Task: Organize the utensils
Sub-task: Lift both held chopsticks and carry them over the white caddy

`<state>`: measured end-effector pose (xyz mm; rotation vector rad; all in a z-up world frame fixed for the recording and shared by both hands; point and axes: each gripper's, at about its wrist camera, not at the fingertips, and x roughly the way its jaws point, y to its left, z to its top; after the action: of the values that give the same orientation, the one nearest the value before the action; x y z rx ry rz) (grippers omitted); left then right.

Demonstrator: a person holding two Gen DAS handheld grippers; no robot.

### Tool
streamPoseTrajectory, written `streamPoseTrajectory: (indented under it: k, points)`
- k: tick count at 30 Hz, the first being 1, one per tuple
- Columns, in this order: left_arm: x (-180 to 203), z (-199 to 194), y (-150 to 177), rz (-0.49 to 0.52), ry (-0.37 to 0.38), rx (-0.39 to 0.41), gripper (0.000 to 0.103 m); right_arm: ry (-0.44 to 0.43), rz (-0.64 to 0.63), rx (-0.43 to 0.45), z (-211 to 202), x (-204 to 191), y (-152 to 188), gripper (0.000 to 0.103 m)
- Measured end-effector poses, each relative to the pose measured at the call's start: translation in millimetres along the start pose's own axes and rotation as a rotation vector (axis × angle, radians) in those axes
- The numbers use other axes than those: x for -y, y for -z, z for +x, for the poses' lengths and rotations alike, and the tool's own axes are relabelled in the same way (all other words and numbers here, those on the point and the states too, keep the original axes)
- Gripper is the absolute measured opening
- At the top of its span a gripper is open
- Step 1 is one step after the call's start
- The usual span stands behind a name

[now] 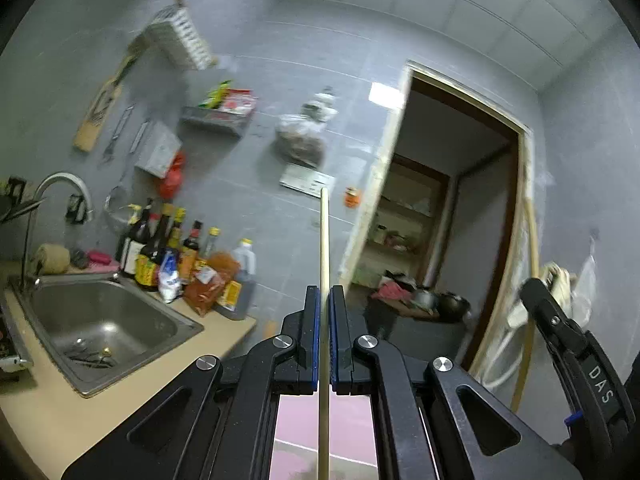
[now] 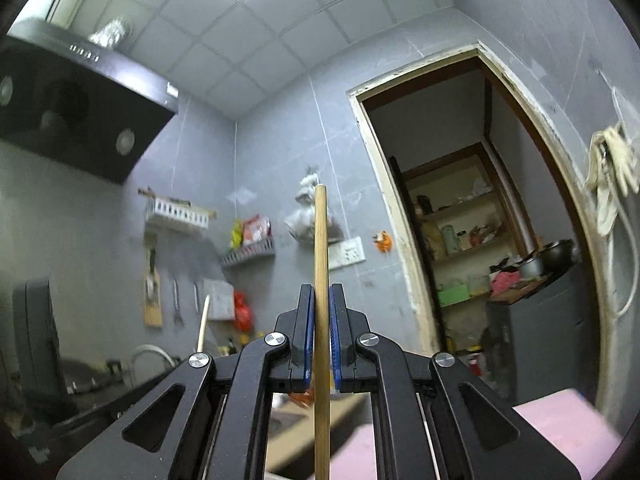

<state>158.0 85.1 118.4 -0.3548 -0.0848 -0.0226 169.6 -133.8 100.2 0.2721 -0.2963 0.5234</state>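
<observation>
Both wrist views level, sharing doorway (image 1: 452,216)

Two grippers are in view, the left gripper (image 1: 324,292) and the right gripper (image 2: 321,290), and each is clamped on one chopstick: a pale chopstick (image 1: 324,240) in the left and a darker chopstick (image 2: 320,240) in the right, two chopsticks in all. There is one steel sink (image 1: 100,320) with one curved tap (image 1: 64,184). Beside it stands a cluster of bottles (image 1: 160,248); about seven or eight, though blur and overlap prevent a sure count. One white jug (image 1: 244,264) stands at the end. One red bag (image 1: 173,176) hangs on the wall, one cutting board (image 1: 100,108), one range hood (image 2: 76,108), one doorway (image 2: 472,208).
</observation>
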Motion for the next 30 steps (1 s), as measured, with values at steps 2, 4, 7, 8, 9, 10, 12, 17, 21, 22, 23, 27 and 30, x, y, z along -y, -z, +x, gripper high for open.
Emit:
streamPoseTrajectory:
  k: [2,4,7,8,9,10,12,17,21,22,23,27,30]
  points:
    - [-18.8,3.8,-2.0,-0.041,-0.023,0.004,0.002,-0.009,0.028,0.012,7.2,0.1,5.3,0.005]
    - [-34.4,5.9,-0.9,-0.081,-0.046,0.009,0.002,-0.018,0.061,0.011,13.3,1.6,11.9,0.005]
    - [-61.8,13.6,1.7,-0.172,-0.074,0.012,0.002,-0.026,0.099,0.006,16.7,8.1,23.1,0.005]
    - [-68.3,16.0,3.3,-0.193,-0.079,0.01,0.002,-0.027,0.109,0.001,18.2,9.6,26.5,0.005]
    - [-72.1,17.3,5.7,-0.208,-0.082,0.011,0.002,-0.03,0.113,-0.001,19.1,10.6,28.9,0.005]
    - [-78.9,18.4,8.2,-0.23,-0.087,0.013,0.002,-0.032,0.115,-0.003,19.2,11.3,31.4,0.005]
    - [-89.4,19.3,11.4,-0.265,-0.097,0.017,0.002,-0.038,0.123,-0.001,20.6,13.2,34.2,0.005]
    - [-94.1,21.5,18.5,-0.28,-0.126,0.016,0.002,-0.025,0.157,0.003,22.8,20.8,39.1,0.005]
    - [-87.7,22.1,23.1,-0.246,-0.143,0.028,0.002,0.006,0.165,0.005,24.2,22.5,42.5,0.005]
    - [-86.0,21.6,24.6,-0.245,-0.142,0.027,0.002,0.013,0.163,0.005,24.9,22.1,42.9,0.005]
    - [-84.9,21.0,25.9,-0.243,-0.142,0.025,0.002,0.019,0.158,0.006,25.0,21.4,43.7,0.005]
    - [-82.0,23.1,29.6,-0.23,-0.148,0.01,0.002,0.032,0.156,0.001,26.8,19.6,45.7,0.005]
    - [-81.5,23.3,32.8,-0.219,-0.15,0.003,0.002,0.044,0.142,-0.011,28.3,17.3,46.0,0.005]
